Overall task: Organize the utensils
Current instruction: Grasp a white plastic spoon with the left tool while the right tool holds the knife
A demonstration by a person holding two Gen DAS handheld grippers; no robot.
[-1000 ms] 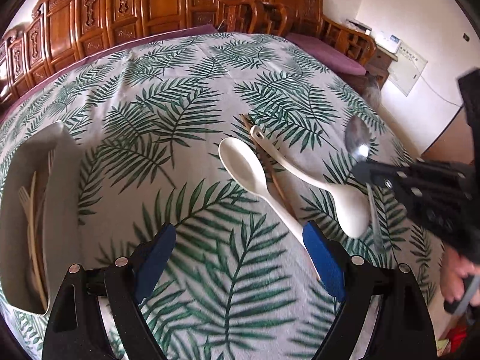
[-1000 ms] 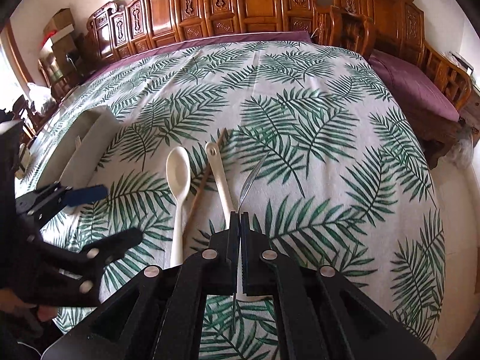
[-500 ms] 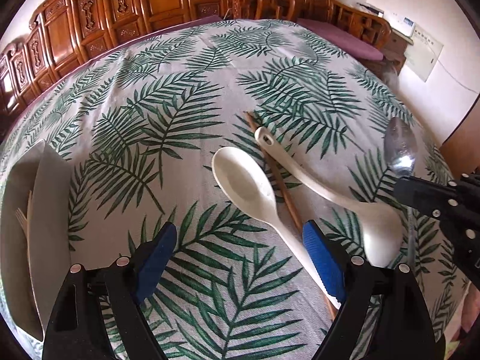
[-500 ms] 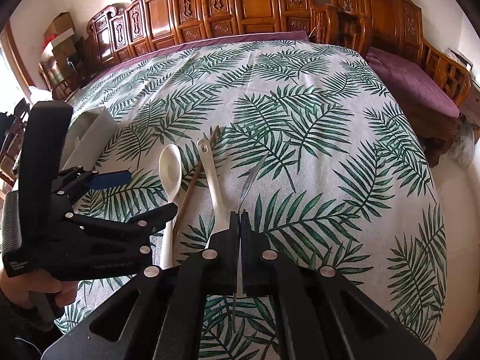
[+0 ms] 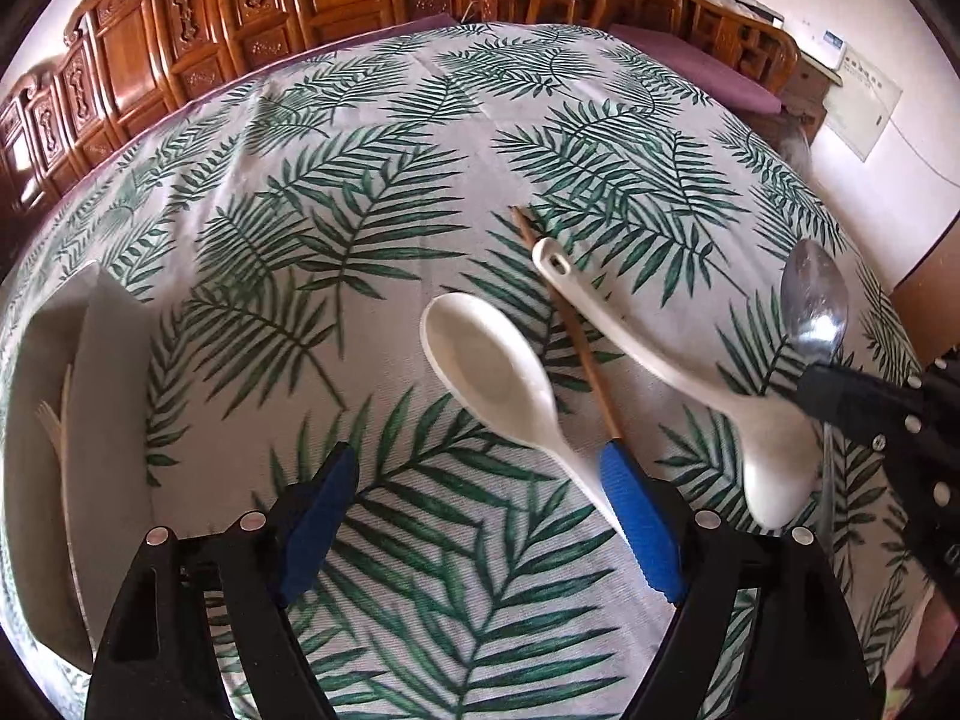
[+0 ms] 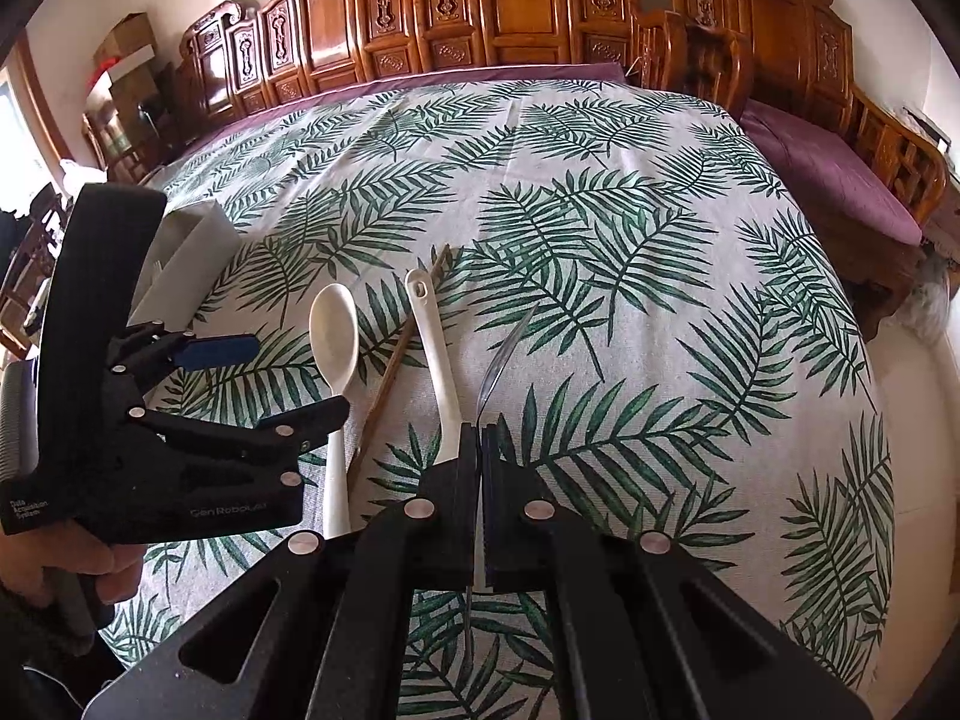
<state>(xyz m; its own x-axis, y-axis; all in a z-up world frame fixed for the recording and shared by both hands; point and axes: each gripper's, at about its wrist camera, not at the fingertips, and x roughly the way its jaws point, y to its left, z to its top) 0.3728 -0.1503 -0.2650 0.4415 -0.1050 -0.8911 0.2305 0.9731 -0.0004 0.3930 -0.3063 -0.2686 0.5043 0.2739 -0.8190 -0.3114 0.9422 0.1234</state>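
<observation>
Both fisheye views are evenly daylit and sharp at centre, with only soft shadows cast on the tablecloth [image 5: 420, 180], a bright glare seen on the metal spoon [image 5: 815, 306], and straight lines bent toward the dark vignetted corners.

Right gripper [image 6: 480, 438] clamping metal spoon [image 6: 507, 348], two white spoons [image 6: 334, 336] beside

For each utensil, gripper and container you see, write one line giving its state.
Left gripper: jaws closing, nothing gripped.
Right gripper: shut on metal spoon.
Cream spoon: lying bowl-up.
White ladle: lying across chopstick.
Tray: holding utensils.
</observation>
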